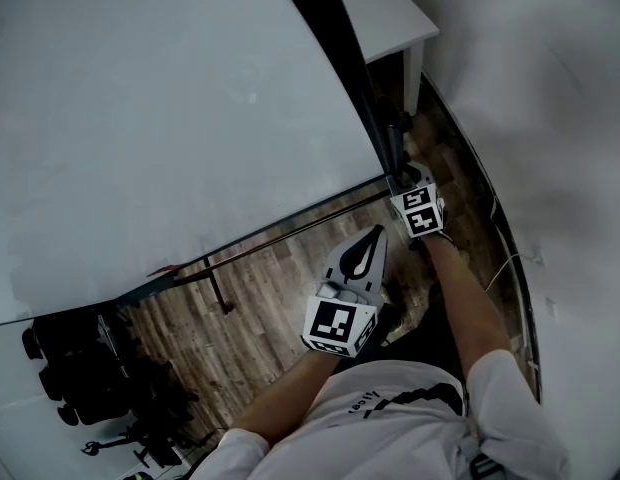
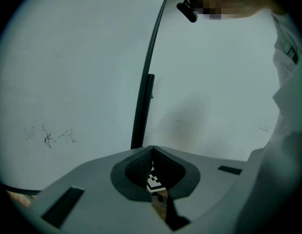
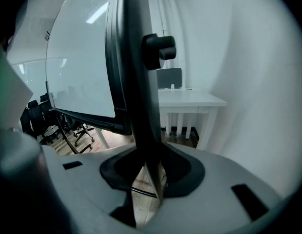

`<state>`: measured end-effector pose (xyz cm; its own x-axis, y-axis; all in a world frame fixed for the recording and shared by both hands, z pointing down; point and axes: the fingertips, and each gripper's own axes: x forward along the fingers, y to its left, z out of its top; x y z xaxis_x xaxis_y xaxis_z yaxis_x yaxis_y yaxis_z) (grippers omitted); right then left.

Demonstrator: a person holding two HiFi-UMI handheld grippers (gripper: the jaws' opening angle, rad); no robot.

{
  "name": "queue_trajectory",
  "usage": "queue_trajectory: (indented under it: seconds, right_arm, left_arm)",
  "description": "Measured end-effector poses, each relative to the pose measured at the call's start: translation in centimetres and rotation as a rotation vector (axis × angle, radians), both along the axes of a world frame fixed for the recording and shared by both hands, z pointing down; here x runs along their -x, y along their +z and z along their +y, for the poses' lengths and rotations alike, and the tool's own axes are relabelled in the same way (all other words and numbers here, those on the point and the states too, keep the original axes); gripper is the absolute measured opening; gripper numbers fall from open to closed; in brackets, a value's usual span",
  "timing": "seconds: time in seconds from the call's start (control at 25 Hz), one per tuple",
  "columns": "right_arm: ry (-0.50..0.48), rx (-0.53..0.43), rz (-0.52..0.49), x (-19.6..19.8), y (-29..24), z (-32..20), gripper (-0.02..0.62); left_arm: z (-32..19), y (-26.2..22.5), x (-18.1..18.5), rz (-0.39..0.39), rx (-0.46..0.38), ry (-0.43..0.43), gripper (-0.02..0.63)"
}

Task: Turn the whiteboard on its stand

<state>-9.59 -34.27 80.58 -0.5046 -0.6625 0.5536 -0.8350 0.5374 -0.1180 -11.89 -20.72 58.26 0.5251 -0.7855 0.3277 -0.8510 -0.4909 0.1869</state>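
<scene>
Your left gripper (image 1: 374, 234) hangs free with jaws pressed together on nothing, near the big whiteboard (image 1: 170, 98), which leans across the upper left, its right edge at the black stand upright (image 3: 139, 82) that your right gripper (image 3: 148, 161) clamps beneath the knob (image 3: 160, 50).

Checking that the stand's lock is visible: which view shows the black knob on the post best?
The right gripper view: the knob stands out large and sharp on the stand post. The head view leaves it indistinct from above; the left gripper view shows no knob.
</scene>
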Motion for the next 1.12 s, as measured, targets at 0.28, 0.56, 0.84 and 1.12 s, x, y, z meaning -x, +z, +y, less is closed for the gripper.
queue_trajectory:
  seconds: [0.28,0.56,0.84,1.12]
  right_arm:
    - [0.066,0.009,0.051,-6.0,0.4,-2.7,0.104]
    - [0.062,0.006,0.089,-10.0,0.5,-4.8,0.101]
    - [0.03,0.012,0.092,-16.7,-3.7,-4.2,0.103]
    - [-0.03,0.018,0.087,-20.2,-7.1,-4.0,0.104]
  left_arm:
    - [-0.5,0.8,-1.4,0.007,0.021,0.013,0.012]
    - [-1.0,1.6,-2.5,0.01,0.045,0.011,0.012]
    - [0.5,-2.4,-8.8,0.006,0.062,-0.044,0.012]
    - [0.5,-6.1,-14.7,0.034,0.047,-0.131,0.012]
